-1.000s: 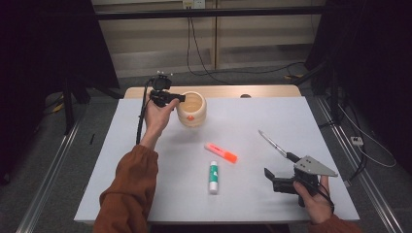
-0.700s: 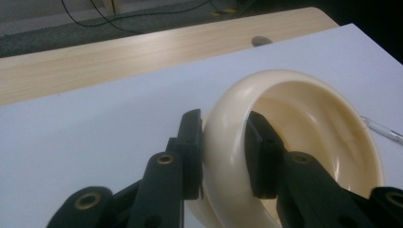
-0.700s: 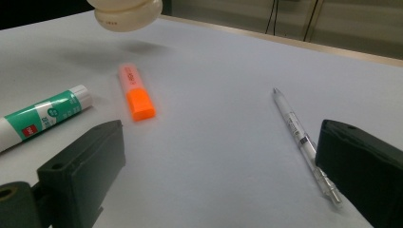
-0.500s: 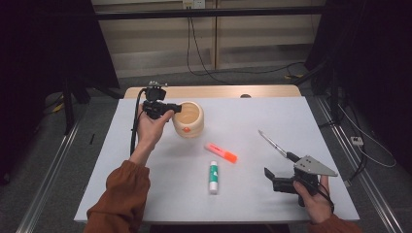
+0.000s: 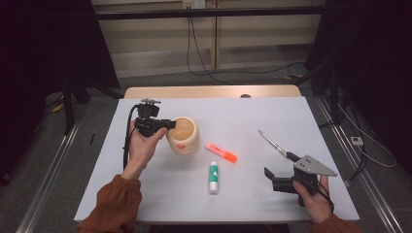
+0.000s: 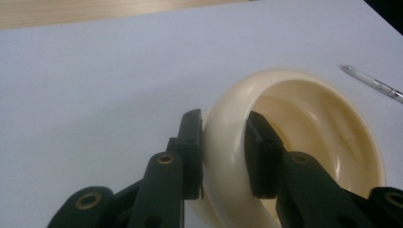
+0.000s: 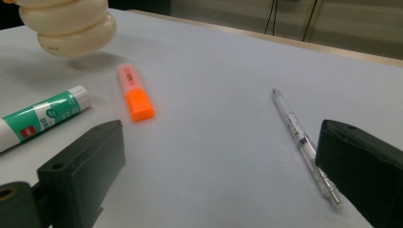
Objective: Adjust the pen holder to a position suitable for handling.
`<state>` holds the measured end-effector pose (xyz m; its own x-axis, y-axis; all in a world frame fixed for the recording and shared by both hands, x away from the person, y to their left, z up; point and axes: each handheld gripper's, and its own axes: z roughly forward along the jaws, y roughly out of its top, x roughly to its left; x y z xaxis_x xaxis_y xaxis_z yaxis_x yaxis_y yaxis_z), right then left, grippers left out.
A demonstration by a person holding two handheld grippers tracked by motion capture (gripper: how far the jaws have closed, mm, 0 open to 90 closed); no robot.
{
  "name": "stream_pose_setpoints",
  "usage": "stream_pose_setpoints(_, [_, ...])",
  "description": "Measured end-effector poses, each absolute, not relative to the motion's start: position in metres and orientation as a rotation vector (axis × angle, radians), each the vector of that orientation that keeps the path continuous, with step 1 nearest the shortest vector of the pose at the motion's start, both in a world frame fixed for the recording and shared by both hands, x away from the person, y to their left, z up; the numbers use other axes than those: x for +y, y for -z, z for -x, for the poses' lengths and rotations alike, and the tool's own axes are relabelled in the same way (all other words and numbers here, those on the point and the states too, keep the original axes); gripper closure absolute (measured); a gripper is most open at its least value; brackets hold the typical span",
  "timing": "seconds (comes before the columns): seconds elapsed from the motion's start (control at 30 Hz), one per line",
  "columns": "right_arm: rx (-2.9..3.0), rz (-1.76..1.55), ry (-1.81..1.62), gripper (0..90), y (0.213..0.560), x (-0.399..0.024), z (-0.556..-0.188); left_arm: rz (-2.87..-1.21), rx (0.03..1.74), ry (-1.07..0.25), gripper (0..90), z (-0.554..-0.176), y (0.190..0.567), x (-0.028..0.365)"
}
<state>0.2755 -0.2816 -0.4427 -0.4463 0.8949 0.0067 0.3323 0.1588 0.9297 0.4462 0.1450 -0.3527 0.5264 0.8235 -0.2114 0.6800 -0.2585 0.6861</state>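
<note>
I have the left gripper (image 5: 167, 124) clamped on the near wall of the cream pot (image 5: 183, 135): in the left gripper view one of its fingers (image 6: 191, 152) presses the outside of the rim and the other sits inside the mouth, so the pot (image 6: 294, 142) lies straight ahead of them, tipped with its opening facing away. From above, the pot stands left of centre on the bench (image 5: 243, 111), just left of the orange highlighter (image 5: 221, 152) and the glue stick (image 5: 213, 175). My right gripper (image 5: 272, 178) rests wide open and empty, well apart, its fingers flanking open bench, with the pen (image 7: 304, 142) just beside one of them. The left hand is plainly nearer.
</note>
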Motion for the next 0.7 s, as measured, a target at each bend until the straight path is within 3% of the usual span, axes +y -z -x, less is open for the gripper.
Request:
stream_pose_setpoints(0.3, [1.872, -1.164, -1.272, 2.3, 0.443, -0.281, -0.276, -2.023, 1.257, -0.212, 71.0, -0.425, 0.362, 0.15])
stream_pose_setpoints(0.7, [1.878, -1.157, -1.273, 2.3, 0.443, -0.281, -0.276, -2.021, 1.297, -0.175, 71.3, -0.425, 0.374, 0.153])
